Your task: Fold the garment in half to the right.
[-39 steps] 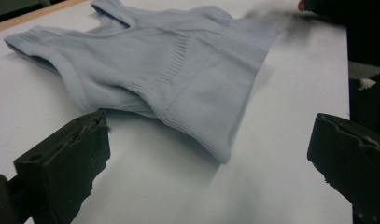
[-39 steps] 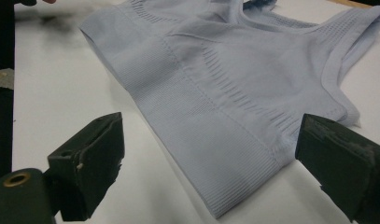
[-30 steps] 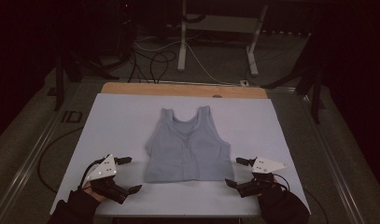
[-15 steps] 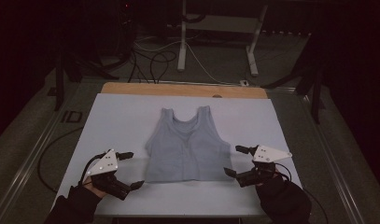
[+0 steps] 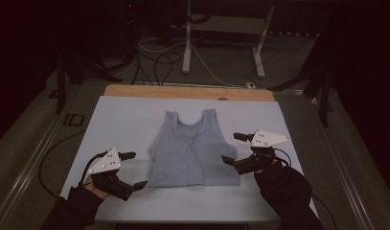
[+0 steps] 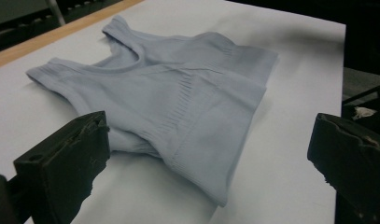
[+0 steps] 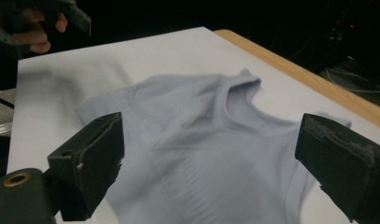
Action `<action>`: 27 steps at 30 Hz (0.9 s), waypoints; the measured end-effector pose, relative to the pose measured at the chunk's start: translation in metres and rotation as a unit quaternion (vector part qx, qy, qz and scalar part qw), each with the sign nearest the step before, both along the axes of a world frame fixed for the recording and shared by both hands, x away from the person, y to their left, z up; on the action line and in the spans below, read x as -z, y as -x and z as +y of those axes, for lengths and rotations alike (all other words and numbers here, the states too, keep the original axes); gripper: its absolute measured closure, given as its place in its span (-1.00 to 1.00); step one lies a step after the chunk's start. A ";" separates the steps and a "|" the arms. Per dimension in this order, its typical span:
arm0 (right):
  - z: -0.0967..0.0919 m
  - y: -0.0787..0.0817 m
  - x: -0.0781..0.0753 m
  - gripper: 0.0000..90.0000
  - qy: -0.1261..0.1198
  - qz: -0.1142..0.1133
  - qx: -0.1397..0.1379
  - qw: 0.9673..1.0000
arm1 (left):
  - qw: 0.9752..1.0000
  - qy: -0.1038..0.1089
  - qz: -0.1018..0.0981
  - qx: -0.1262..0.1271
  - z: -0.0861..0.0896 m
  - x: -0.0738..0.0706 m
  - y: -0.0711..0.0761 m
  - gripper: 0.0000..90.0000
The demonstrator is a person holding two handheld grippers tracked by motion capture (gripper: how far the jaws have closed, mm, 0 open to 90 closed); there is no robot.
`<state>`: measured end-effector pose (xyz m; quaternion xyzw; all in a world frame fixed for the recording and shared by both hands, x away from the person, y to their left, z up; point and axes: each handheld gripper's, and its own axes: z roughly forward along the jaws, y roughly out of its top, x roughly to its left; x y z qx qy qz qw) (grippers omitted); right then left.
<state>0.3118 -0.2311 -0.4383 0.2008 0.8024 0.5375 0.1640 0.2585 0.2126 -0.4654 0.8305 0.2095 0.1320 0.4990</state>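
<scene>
Overhead: pale blue ribbed cotton vest [image 5: 192, 151] flat mid-counter [image 5: 116, 115]; right claw [image 5: 238, 148] has closed in on its hem side, left claw [image 5: 133, 169] nearer too. Left gripper view: jaws wide, empty. Right gripper view: same, framing vest. Grasp looks imminent.

I see one pale blue-grey tank top [image 5: 192, 151] lying flat on the white desk [image 5: 116, 120], near its middle. Its two shoulder straps point toward the far wooden edge and its hem faces me. The neckline dips in a deep scoop between the straps. The fabric is ribbed, with a banded hem and faint seams down the front. It is spread out, with slight wrinkles along the left side.
</scene>
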 end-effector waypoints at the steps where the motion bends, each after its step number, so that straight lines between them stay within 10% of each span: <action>1: 0.002 -0.003 -0.002 -0.82 0.000 -0.002 -0.002 1.000 | 1.000 -0.001 0.002 0.000 -0.001 0.000 -0.001 -1.00; 27: 0.071 -0.064 -0.021 -0.82 0.003 -0.013 -0.039 0.999 | 0.999 -0.045 -0.010 -0.023 -0.018 -0.008 0.000 -0.99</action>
